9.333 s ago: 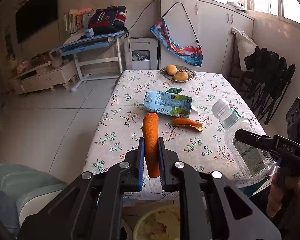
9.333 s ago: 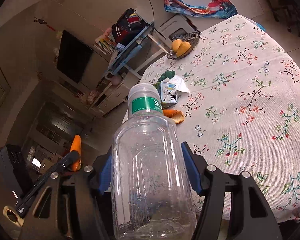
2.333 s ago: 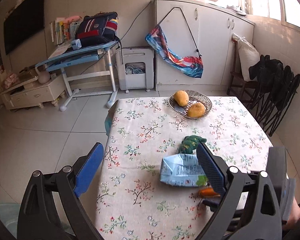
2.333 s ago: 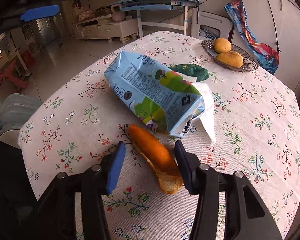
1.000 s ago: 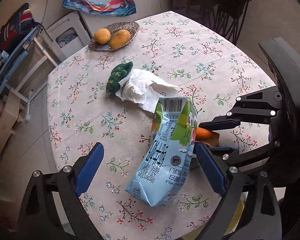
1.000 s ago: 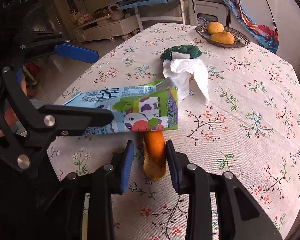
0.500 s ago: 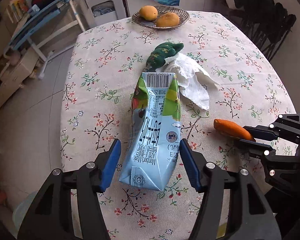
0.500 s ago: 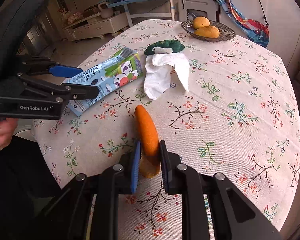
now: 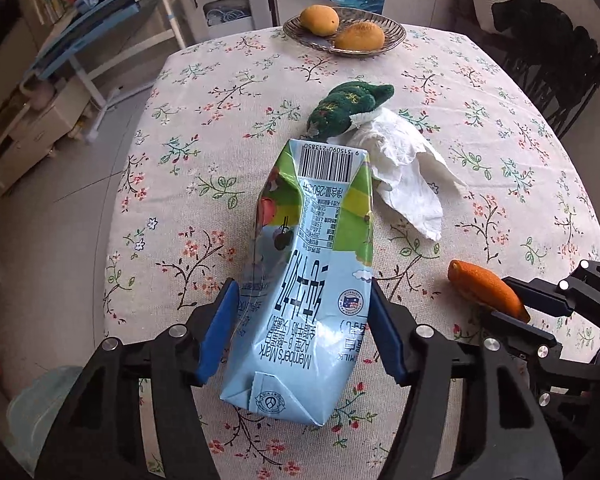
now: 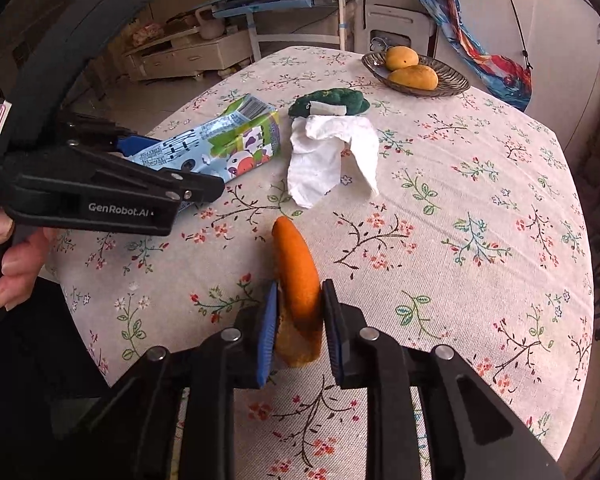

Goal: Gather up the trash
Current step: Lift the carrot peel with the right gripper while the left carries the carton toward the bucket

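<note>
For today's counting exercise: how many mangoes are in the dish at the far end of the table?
2. One mango lies at the dish's left side in the left wrist view; the other mango lies beside it, to its right and nearer. None seems hidden.

The right claw (image 10: 299,312) grips an orange peel (image 10: 298,280) above the desk (image 10: 480,208), near a white tissue (image 10: 328,156).

A floral-patterned cloth is covering the tabletop (image 9: 236,92). Lying on it are a crumpled white tissue (image 9: 404,164) touching a green knitted item (image 9: 348,106), and a metal dish (image 9: 300,32) holding two mangoes (image 9: 320,20) is sitting at the far edge.
</note>
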Available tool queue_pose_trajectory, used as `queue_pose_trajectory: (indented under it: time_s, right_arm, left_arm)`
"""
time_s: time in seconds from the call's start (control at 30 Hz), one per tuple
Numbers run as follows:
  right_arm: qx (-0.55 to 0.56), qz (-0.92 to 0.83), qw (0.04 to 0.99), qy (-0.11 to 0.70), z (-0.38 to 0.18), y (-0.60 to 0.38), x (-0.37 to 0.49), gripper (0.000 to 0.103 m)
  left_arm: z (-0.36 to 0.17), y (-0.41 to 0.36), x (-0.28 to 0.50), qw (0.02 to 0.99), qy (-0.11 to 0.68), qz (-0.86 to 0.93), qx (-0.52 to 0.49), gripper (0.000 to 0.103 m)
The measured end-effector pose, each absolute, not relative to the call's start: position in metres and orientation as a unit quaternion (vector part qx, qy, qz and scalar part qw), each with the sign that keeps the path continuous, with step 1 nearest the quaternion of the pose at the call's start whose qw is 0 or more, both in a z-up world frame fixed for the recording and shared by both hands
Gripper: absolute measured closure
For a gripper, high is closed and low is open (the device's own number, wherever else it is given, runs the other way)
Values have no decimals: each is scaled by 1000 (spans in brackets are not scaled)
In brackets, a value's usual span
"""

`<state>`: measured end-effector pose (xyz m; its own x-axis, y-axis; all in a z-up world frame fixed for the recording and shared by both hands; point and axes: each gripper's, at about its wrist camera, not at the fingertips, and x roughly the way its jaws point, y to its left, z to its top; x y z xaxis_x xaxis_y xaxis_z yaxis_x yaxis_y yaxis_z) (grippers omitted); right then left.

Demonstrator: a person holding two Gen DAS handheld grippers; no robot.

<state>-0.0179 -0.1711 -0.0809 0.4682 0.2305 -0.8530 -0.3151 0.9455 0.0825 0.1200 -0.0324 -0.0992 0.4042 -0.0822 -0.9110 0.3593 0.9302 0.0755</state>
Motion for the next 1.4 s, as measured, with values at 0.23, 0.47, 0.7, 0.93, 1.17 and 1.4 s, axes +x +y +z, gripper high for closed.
queue_pose_trajectory:
  time_s: [0.23, 0.47, 0.7, 0.93, 1.17, 1.4]
  right_arm:
    - [39, 166, 865, 472, -71, -185, -23, 85]
    - [124, 174, 886, 411, -49, -191, -54, 85]
    - [167, 193, 898, 357, -30, -188, -85, 85]
    - [190, 191, 902, 339, -26, -190, -108, 85]
    - [198, 189, 903, 331, -25, -191, -124, 85]
    - [199, 190, 905, 324, -24, -189, -132, 85]
  left_arm:
    - [-70, -16, 88, 872, 466, -104, 109, 43]
    - [-41, 4, 35, 910, 400, -85, 65, 43]
    - [-20, 14, -14, 934, 342, -95, 37, 43]
    - [-19, 19, -42, 939, 328, -94, 39, 43]
    - [-17, 27, -71, 945, 311, -94, 33, 43]
    - [-17, 32, -94, 949, 300, -95, 35, 43]
